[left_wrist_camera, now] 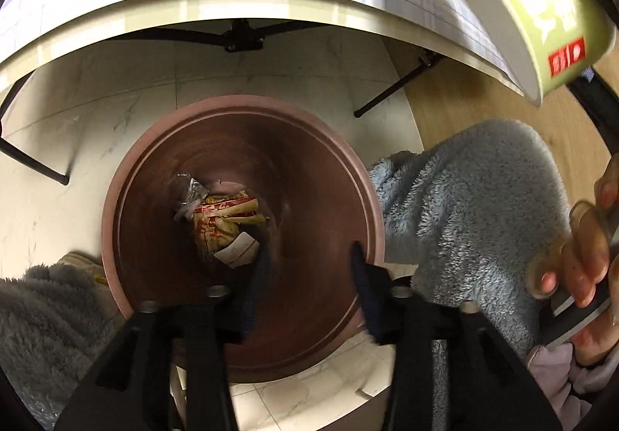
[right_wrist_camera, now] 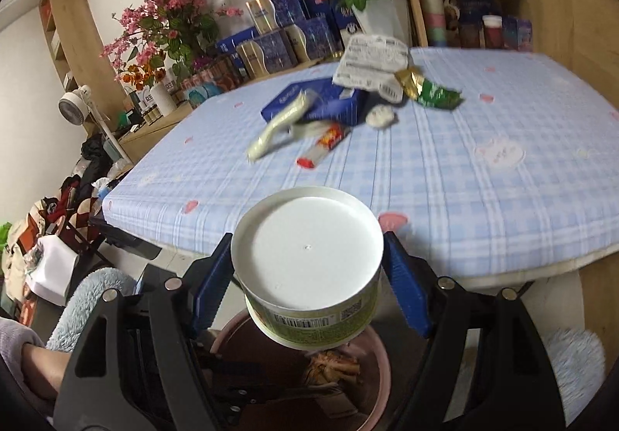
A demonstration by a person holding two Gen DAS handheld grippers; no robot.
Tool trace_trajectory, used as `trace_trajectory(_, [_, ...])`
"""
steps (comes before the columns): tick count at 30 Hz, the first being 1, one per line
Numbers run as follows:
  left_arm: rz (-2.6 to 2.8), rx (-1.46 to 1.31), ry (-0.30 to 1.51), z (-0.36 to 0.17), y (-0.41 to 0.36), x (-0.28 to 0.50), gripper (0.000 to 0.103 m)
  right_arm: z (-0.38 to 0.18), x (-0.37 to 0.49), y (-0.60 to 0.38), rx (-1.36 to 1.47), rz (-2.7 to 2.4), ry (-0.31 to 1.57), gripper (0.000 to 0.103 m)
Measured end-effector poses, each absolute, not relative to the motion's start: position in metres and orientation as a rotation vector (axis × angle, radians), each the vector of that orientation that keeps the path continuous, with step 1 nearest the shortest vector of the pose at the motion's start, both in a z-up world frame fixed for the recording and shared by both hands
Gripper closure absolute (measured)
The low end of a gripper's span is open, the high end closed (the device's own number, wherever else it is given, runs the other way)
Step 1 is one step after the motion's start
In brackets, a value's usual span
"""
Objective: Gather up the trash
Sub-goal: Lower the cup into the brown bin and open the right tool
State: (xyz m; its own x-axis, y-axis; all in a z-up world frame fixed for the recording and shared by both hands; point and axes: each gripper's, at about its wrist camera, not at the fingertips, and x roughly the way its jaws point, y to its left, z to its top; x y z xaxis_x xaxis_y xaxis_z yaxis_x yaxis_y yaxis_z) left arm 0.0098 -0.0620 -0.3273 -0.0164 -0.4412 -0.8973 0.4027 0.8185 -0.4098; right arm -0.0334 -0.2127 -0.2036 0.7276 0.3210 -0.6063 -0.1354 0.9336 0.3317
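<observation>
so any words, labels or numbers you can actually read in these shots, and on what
None reads clearly.
Green cup in the right hand-held gripper: barcode and small print, too small; large white characters and a red label in the left wrist view, blurred.
Blue box on the table: pale word, blurred.
White receipt: printed lines, too small.
Wrappers in the bin: red print, illegible.
Blue boxes behind: unreadable.

Soft indoor light — blurred, warped edges
</observation>
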Motion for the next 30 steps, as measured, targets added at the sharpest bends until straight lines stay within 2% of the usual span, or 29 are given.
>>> trace_trajectory(2, [-0.654, -0.043, 1.435, -0.327, -0.059, 0.012, 0.044, -0.209, -0.031, -0.211, 0.282, 0.256, 0.735, 0.028])
trace_trajectory(8, [-0.552, -0.161, 1.374, -0.309, -0.028, 0.022, 0.027, -0.218, -0.028, -0.206, 0.277, 0.259, 0.769, 0.028])
trace_trajectory(14, [-0.413, -0.375, 1.124, -0.254, 0.033, 0.024, 0.016, -0.226, -0.025, -0.199, 0.254, 0.270, 0.813, 0.028])
trace_trajectory(20, [-0.326, -0.390, 0.913, -0.213, 0.065, 0.012, 0.010, -0.234, -0.024, -0.175, 0.170, 0.317, 0.867, 0.028])
trace_trajectory(24, [-0.264, -0.340, 0.819, -0.207, 0.072, 0.004, 0.008, -0.246, -0.021, -0.158, 0.120, 0.366, 0.927, 0.028])
trace_trajectory(30, [-0.210, -0.327, 0.848, -0.223, 0.076, 0.012, 0.008, -0.273, -0.009, -0.143, 0.090, 0.394, 1.050, 0.028])
